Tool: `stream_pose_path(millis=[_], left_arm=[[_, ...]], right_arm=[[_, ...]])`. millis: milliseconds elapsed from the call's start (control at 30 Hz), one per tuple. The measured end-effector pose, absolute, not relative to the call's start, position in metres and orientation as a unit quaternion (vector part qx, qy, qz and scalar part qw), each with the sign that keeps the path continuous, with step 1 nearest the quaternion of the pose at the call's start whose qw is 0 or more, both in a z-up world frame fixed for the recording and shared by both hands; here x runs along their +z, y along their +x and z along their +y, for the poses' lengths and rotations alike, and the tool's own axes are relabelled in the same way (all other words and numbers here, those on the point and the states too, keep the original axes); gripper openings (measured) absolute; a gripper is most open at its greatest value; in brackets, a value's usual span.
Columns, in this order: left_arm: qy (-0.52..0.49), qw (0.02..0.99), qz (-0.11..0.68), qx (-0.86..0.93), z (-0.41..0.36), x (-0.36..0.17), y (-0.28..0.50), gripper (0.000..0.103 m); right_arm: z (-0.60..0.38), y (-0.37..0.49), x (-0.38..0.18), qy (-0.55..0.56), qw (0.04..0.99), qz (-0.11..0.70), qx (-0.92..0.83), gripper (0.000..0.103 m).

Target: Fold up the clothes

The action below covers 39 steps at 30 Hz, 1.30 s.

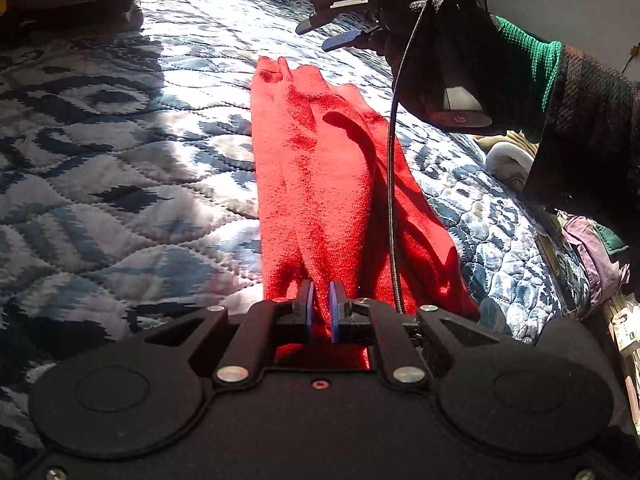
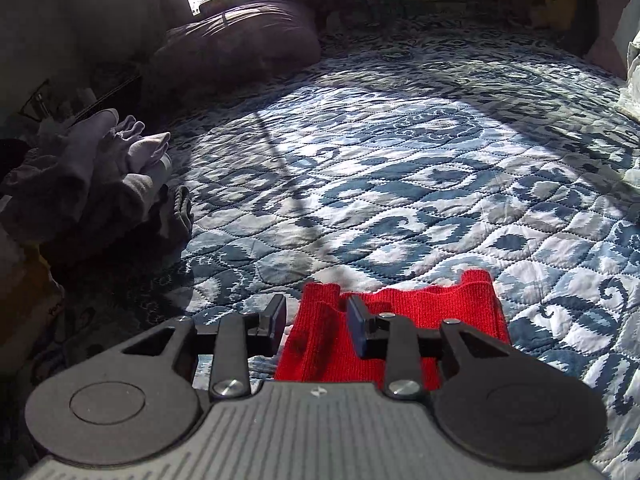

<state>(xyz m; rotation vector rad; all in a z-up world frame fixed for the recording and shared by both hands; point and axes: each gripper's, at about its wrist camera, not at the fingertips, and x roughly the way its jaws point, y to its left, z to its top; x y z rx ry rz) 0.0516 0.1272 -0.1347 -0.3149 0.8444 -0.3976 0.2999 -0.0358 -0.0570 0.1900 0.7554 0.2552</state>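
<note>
Left gripper (image 1: 321,306), bottom centre of left view, clamped on near end of red knit garment (image 1: 320,168). Garment stretched in long bunched strip up frame centre over blue-white quilted bedspread (image 1: 120,184); black cable (image 1: 394,184) draped across it. Right gripper (image 1: 336,28) seen upper right of frame, held by gloved hand (image 1: 448,76) above far end. In right view, right gripper (image 2: 316,320) jaws apart over garment edge (image 2: 420,312), lower centre. Clothes pile (image 2: 92,176) at left, purple pillow (image 2: 240,40) upper left.

No words or brand names can be read; only blurred, unreadable printing shows at the edges.
</note>
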Motion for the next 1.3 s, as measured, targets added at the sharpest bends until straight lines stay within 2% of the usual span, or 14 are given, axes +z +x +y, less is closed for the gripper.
stream_pose_path(millis=[200,267,433,600,833,1000,1300], left_arm=[[-0.161,0.88,0.403,-0.192,0.129,-0.134,0.052,0.007],[-0.173,0.883,0.393,-0.191,0.135,-0.129,0.049,0.012],[-0.257,0.884,0.353,-0.166,0.179,-0.105,0.045,0.037],[-0.246,0.89,0.353,-0.152,0.2,-0.102,0.101,0.037],[-0.199,0.89,0.366,-0.186,0.17,-0.104,0.2,0.037],[-0.179,0.88,0.389,-0.204,0.148,-0.113,0.252,0.037],[-0.183,0.869,0.411,-0.207,0.138,-0.125,0.291,0.034]], right_arm=[[-0.075,0.262,-0.068,0.062,0.92,0.368,0.12,0.035],[-0.087,0.248,-0.078,0.078,0.916,0.372,0.124,0.035],[-0.102,0.201,-0.087,0.093,0.918,0.356,0.144,0.035],[-0.087,0.15,-0.087,0.05,0.923,0.33,0.194,0.035],[-0.054,0.072,-0.097,-0.018,0.923,0.301,0.24,0.035],[-0.036,0.023,-0.111,0.003,0.931,0.292,0.22,0.035],[-0.022,0.033,-0.115,-0.019,0.936,0.268,0.228,0.035]])
